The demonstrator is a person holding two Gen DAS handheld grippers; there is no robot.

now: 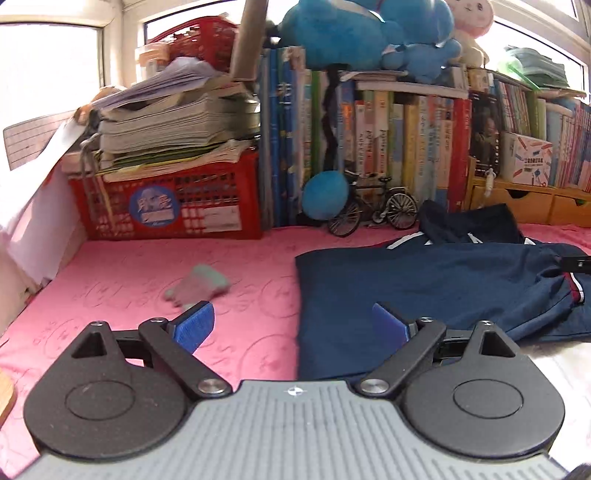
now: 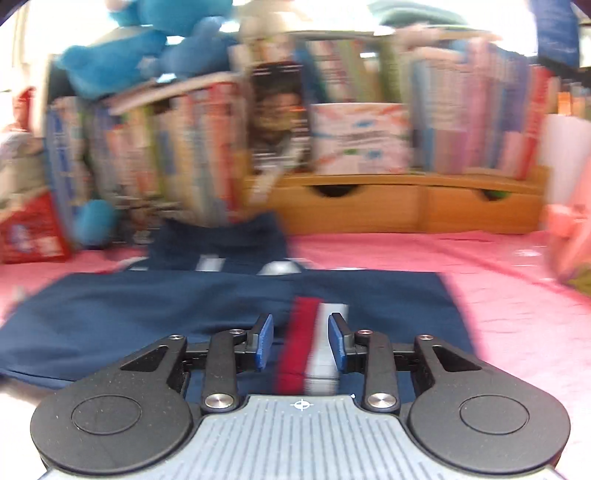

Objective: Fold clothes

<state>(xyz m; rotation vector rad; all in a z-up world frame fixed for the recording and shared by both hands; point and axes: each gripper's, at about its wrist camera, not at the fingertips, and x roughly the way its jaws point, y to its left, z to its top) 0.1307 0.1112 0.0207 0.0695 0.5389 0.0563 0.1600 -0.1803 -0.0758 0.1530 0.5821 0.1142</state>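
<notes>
A navy garment [image 1: 424, 291] with red and white trim lies spread on the pink mat [image 1: 129, 295]. My left gripper [image 1: 293, 325] is open wide above the garment's left edge, nothing between its blue pads. In the right wrist view, which is motion-blurred, the same navy garment [image 2: 147, 314] lies flat and its red and white striped band [image 2: 306, 343] runs between the fingers. My right gripper [image 2: 301, 341] is open, straddling that band just above the cloth. The right gripper's black tip [image 1: 576, 263] shows at the far right of the left wrist view.
A small grey cloth [image 1: 199, 286] lies on the mat left of the garment. Behind stand a red crate [image 1: 166, 206] piled with papers, a row of books [image 1: 388, 147], a model bicycle [image 1: 373, 210], blue plush toys [image 1: 362, 33] and wooden drawers [image 2: 406, 206].
</notes>
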